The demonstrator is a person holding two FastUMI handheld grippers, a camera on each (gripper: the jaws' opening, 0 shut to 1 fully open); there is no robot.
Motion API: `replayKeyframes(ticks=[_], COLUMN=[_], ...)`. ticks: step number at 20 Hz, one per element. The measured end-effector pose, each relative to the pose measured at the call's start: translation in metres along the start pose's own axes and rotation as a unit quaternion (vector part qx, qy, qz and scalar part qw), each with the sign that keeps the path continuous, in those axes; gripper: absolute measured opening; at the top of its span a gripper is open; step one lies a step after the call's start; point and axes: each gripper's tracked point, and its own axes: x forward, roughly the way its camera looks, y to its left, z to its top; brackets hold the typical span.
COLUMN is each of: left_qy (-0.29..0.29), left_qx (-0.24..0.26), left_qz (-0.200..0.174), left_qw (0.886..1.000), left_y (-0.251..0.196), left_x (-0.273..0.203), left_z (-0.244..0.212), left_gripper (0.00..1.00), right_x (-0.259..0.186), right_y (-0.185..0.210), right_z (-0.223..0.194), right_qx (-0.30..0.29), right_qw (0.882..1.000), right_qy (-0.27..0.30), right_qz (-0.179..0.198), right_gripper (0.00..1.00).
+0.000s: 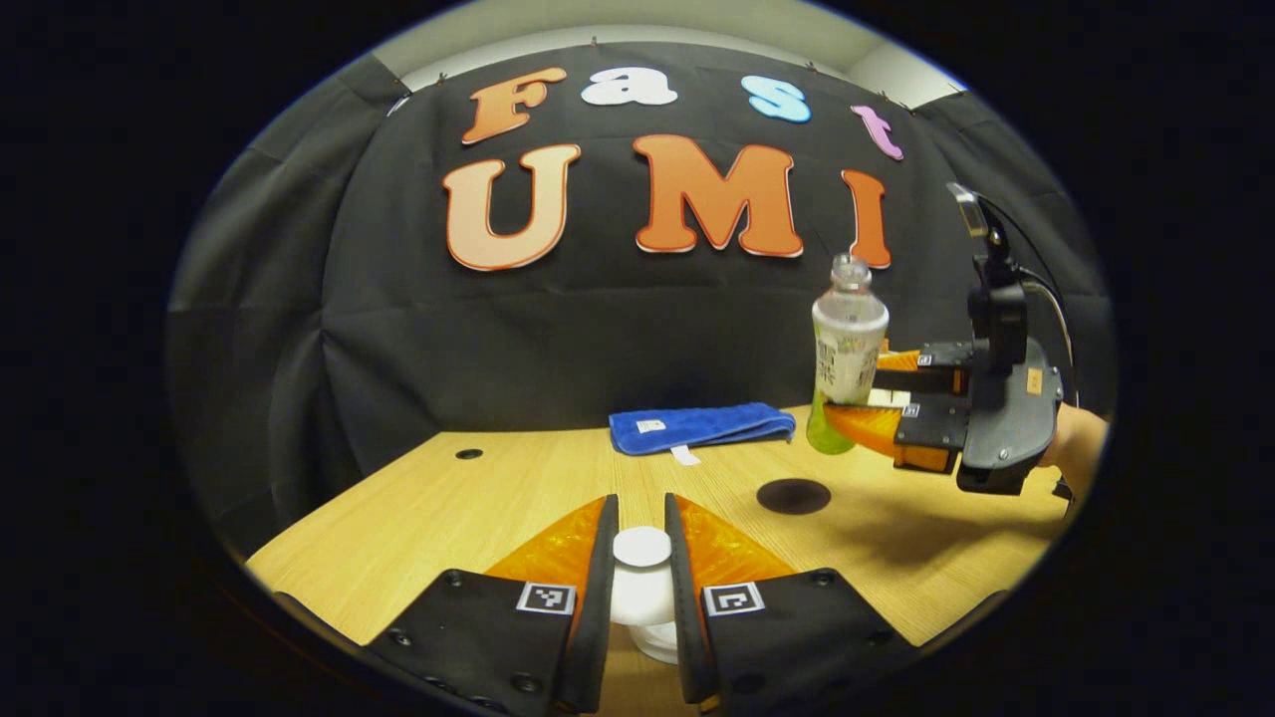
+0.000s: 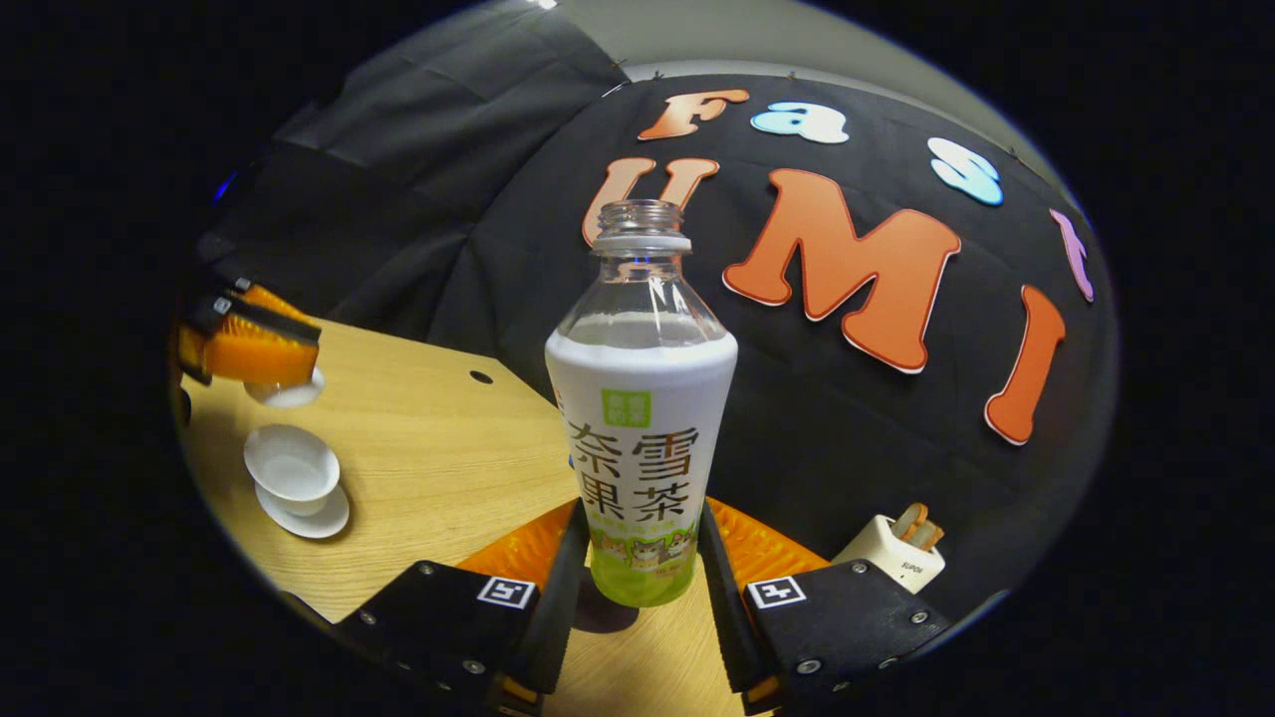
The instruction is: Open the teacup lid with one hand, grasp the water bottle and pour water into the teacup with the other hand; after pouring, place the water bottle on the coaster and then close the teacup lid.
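Left gripper [image 1: 641, 573] pinches the teacup lid [image 1: 641, 548], lifted clear of the open teacup [image 2: 291, 468] on the desk [image 1: 478, 518]. Right gripper [image 2: 637, 588] has jaws clamped on the water bottle [image 2: 642, 418], upright, uncapped, off the desk. Next: bring bottle over cup w/ mouth centred, tilt slow, keep lid aside.

We count one water bottle [image 2: 640, 438], one teacup [image 2: 290, 468] on one saucer [image 2: 324, 521], one lid [image 1: 641, 578]. Also one coaster [image 1: 793, 495], one blue towel [image 1: 697, 427], two grippers.
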Motion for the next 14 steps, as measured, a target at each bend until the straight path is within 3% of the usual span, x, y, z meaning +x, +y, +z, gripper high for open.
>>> replayKeyframes(ticks=[7, 14], left_qy=[0.028, 0.053], left_qx=[-0.023, -0.011], left_qz=[-0.021, -0.018], left_qw=[0.999, 0.998], left_y=[-0.022, -0.029], left_x=[0.009, 0.012], left_z=[-0.02, -0.044], left_gripper=[0.33, 0.31], right_x=[0.001, 0.003], right_y=[0.004, 0.007], right_z=[-0.006, -0.009], right_qx=[0.071, 0.09], right_qw=[0.997, 0.996], right_qy=[0.009, 0.014], right_qz=[0.014, 0.022], right_gripper=[0.63, 0.63])
